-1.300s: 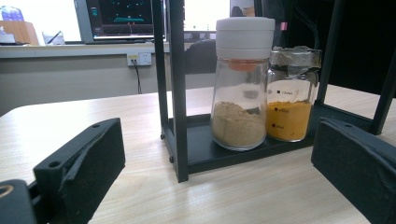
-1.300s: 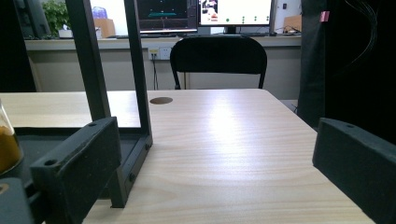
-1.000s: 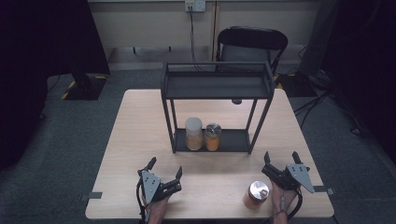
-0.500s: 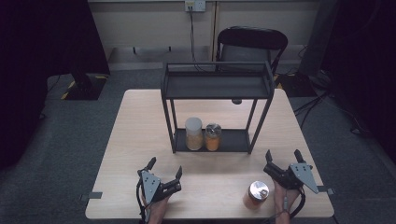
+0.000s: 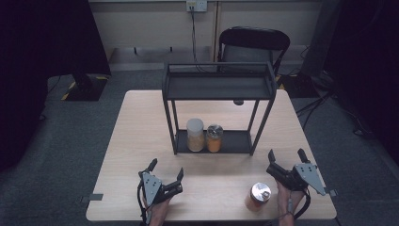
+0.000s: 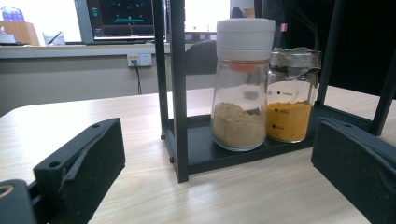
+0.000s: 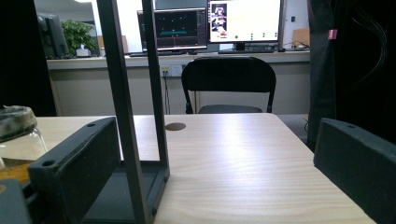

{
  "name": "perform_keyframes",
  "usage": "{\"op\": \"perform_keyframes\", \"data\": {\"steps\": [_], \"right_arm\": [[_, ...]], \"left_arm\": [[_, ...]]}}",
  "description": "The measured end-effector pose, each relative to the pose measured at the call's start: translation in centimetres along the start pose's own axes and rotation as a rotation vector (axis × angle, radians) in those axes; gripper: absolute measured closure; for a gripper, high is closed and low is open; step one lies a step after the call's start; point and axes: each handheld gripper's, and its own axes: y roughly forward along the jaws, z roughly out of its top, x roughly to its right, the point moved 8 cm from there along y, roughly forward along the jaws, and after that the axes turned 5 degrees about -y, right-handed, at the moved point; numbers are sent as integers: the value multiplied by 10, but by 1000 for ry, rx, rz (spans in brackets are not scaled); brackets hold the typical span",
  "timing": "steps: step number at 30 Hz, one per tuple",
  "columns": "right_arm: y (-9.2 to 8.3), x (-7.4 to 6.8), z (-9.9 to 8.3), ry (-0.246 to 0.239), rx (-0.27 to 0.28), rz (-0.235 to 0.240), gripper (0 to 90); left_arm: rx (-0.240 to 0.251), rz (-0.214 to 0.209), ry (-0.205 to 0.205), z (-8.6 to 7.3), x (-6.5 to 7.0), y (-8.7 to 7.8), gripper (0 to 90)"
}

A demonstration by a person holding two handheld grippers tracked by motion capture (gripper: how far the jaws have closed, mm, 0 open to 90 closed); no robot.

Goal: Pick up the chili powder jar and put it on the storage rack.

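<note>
Jar (image 5: 258,196) with the silver lid and orange stuff inside stands upright on the surface, just at 9 o'clock of the right gripper (image 5: 286,161), jaws apart and empty; left gripper (image 5: 165,170) is farther off, open too. Left gripper view: two jars sit on the rack (image 6: 177,93) at 12 o'clock. Right gripper view: jaws spread wide, chair (image 7: 228,77) ahead.

Both grippers (image 5: 165,175) (image 5: 286,160) have black jaws (grey top plates) and trailing black cables.
</note>
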Motion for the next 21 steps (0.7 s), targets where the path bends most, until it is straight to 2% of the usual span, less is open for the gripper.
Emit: {"op": "perform_keyframes", "data": {"steps": [11,21], "right_arm": [[-6,-5,14,-1,-6,36,0],[-15,-8,26,4,25,46,0]], "left_arm": [[2,0,-3,0,0,0,22],[3,1,-3,0,0,0,22]]}}
